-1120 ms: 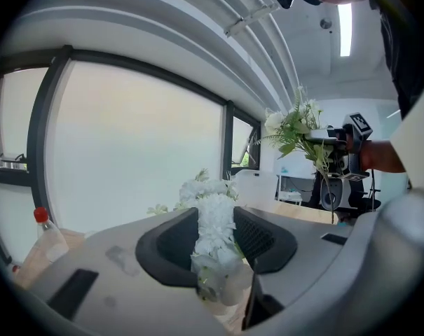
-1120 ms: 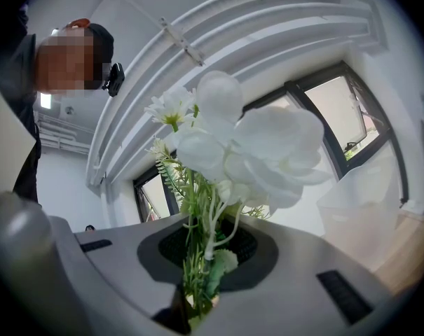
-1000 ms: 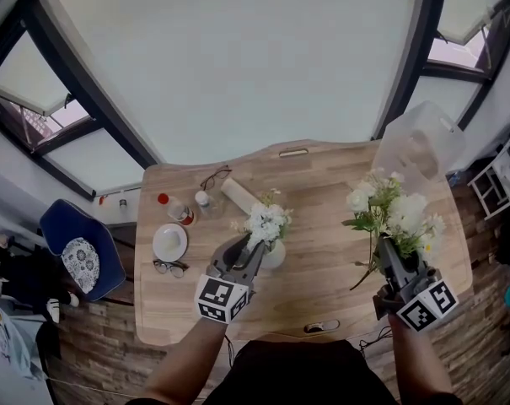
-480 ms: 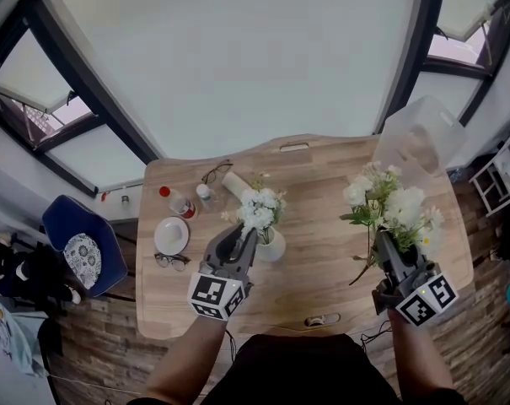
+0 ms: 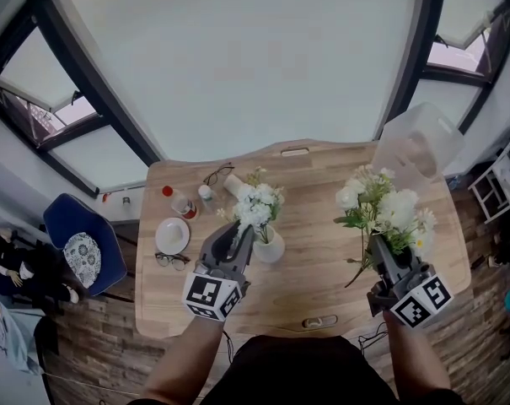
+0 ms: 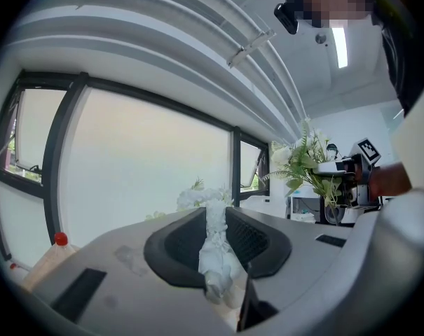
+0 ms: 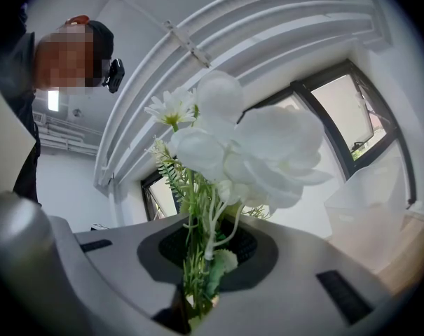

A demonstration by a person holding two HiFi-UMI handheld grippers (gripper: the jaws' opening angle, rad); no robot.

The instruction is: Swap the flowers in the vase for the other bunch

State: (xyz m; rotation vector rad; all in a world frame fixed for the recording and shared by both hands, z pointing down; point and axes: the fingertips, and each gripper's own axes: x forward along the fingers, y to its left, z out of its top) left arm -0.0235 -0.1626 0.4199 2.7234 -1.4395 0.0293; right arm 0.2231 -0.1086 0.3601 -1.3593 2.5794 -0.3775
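The left tongs (image 6: 215, 219) are clamped on the white-wrapped stems of the white bunch (image 5: 255, 207), the jaws having just been closing, and the stems are pinched between the dark pads. The hold is taken low, below the blooms, presumably so that the heads are not crushed and the bunch can be drawn straight up out of the vase (image 5: 272, 248). The bunch is held upright directly over the vase, which stands on the table (image 5: 322, 188). Whether the stem ends are clear of the rim cannot be told.

The right tongs (image 7: 210, 224) are closed on the green stems of the other bunch (image 5: 388, 212), again below the blooms. That bunch is held upright in the air over the right part of the table, well apart from the vase. It is probably being held ready there, out of the way, until the vase is free. The swap is judged to be at its first step: nothing has yet been put in.

Both tongs are pointed roughly level and away from the person, with the marker cubes toward the body. The left forearm (image 5: 185, 357) and the right forearm (image 5: 411, 359) are stretched forward behind them. A plate (image 5: 172, 236) and glasses (image 5: 169, 265) are left untouched at the table's left.
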